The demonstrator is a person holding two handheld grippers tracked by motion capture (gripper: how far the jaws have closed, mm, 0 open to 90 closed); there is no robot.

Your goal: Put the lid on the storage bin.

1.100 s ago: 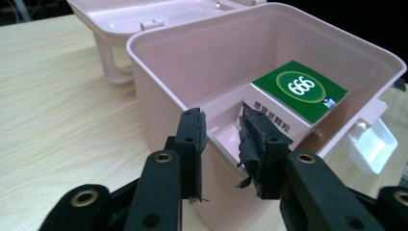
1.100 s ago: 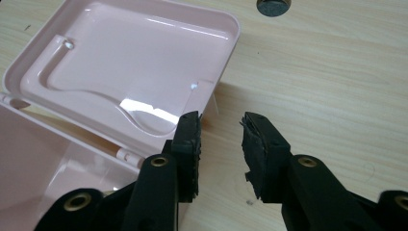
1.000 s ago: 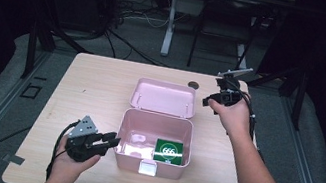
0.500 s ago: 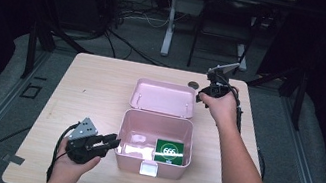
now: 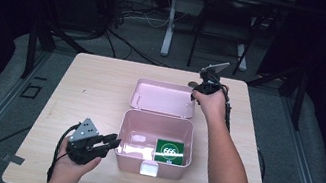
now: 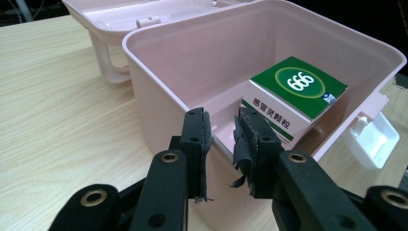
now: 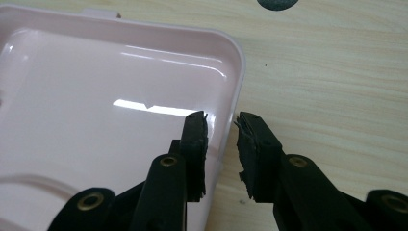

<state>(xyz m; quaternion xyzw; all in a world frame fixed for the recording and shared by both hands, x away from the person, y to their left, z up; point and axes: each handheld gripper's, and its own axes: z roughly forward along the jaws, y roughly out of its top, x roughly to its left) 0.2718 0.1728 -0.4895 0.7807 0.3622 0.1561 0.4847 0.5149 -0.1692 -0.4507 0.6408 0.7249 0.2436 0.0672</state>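
I judge the job in hand is closing the pink box (image 5: 154,143), and the move turns on its lid (image 5: 164,98). The lid lies flat on the table at twelve o'clock from the box, its long axis running nine to three. My right gripper (image 5: 201,85) is the nearer one: in the right gripper view its jaws stand slightly apart, straddling the lid's right rim (image 7: 230,82), gripping nothing yet. My left gripper (image 5: 104,142) sits at nine o'clock of the box, jaws parted across its near wall (image 6: 159,103), beside the green carton (image 6: 293,98).
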